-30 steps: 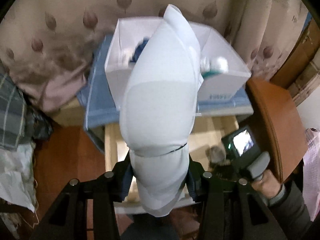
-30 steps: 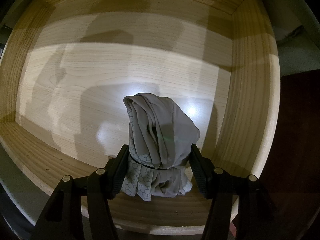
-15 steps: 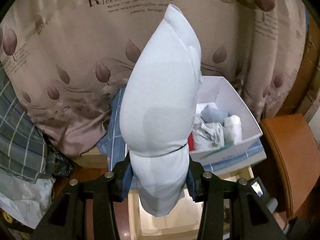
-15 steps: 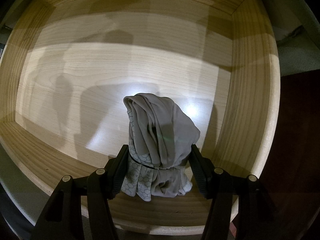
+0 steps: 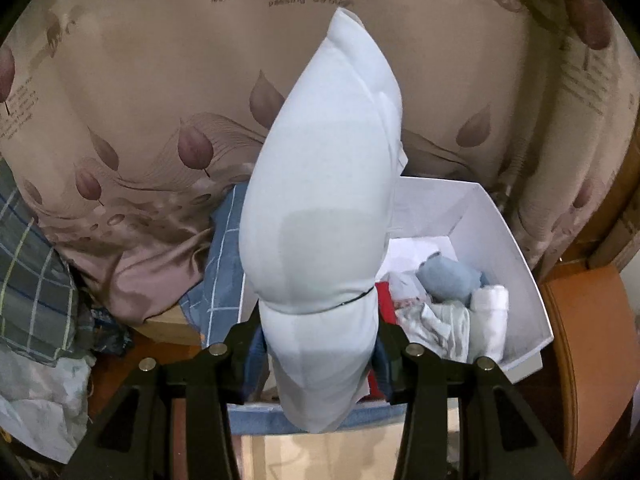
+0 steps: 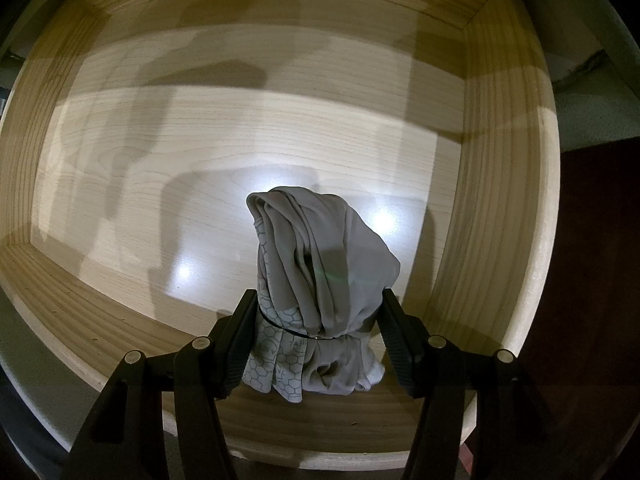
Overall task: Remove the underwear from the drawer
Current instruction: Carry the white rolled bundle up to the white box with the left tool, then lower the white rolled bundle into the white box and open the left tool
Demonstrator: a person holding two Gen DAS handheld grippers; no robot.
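In the left wrist view, my left gripper (image 5: 318, 344) is shut on a rolled pale-blue piece of underwear (image 5: 324, 208) bound by a thin black band. The roll hangs above the near left part of a white box (image 5: 516, 240) that holds several rolled garments. In the right wrist view, my right gripper (image 6: 318, 344) points straight down into a pale wooden drawer (image 6: 500, 200). Its pads press both sides of a grey bundle of underwear (image 6: 324, 264) with a honeycomb print, also tied with a black band. The drawer floor around the bundle is bare wood.
A beige curtain (image 5: 160, 100) with leaf prints and lettering hangs behind the white box. Blue checked cloth (image 5: 224, 264) lies under the box. Plaid fabric (image 5: 28, 272) is piled at left. A reddish wooden surface (image 5: 592, 344) lies at right.
My left gripper has carried the pale-blue roll forward and up, from over the open drawer to over the white box. The right gripper and its grey bundle have stayed still.
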